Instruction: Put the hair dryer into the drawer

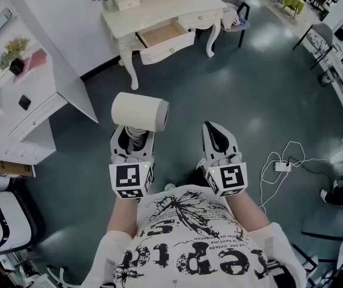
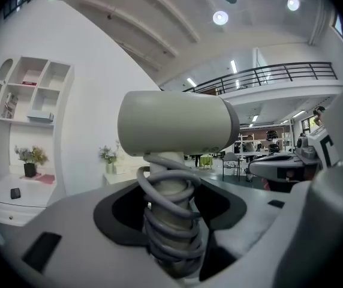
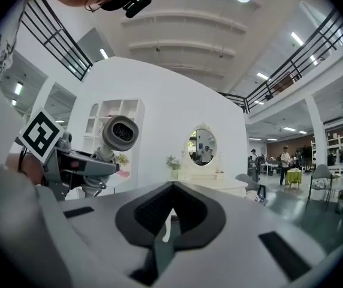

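The hair dryer (image 1: 140, 112) is gripped by its cord-wrapped handle in the left gripper (image 1: 132, 138), well apart from the open drawer (image 1: 165, 35) at the dressing table's (image 1: 159, 8) front edge. It should be carried upright. The right gripper (image 1: 219, 140) is closed, empty.

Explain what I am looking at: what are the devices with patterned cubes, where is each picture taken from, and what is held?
There is no robot: a person holds a two-jaw gripper in each hand. The head view looks down from a camera on the person's head; the two gripper views come from cameras riding on the grippers, looking along their jaws. The marker cubes are parts of the grippers. The left gripper is shut on the hair dryer, clamping its cord-wrapped handle. The right gripper is shut and empty. Ahead on the floor stands a white dressing table with one drawer pulled open.
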`<state>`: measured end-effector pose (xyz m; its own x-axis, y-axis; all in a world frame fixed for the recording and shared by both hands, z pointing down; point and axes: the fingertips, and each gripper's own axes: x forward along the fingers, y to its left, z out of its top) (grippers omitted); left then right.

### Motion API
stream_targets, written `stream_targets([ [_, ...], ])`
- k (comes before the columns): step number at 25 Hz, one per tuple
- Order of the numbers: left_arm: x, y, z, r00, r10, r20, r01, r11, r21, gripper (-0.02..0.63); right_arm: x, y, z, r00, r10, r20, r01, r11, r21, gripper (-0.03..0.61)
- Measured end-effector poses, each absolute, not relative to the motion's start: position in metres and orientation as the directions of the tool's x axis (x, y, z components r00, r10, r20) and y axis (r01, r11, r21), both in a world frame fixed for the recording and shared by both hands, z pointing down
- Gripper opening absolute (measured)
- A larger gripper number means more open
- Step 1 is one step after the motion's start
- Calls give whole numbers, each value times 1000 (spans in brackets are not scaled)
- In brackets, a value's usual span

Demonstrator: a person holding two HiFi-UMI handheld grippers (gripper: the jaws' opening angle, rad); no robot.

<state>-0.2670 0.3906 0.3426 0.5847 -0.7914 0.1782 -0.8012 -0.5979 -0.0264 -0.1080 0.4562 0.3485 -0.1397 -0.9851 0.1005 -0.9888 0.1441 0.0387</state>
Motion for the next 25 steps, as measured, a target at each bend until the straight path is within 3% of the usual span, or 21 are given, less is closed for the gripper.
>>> stream_targets([
  [15, -289, 357, 354, 510, -832, 218, -851, -526, -18, 252, -123, 401, 359, -227, -963, 146, -972, 232, 21, 17],
  [25, -211, 267, 354, 456, -863, 217, -876, -478, -61, 252, -55, 298, 363, -346, -928, 136, -937, 349, 2, 17],
])
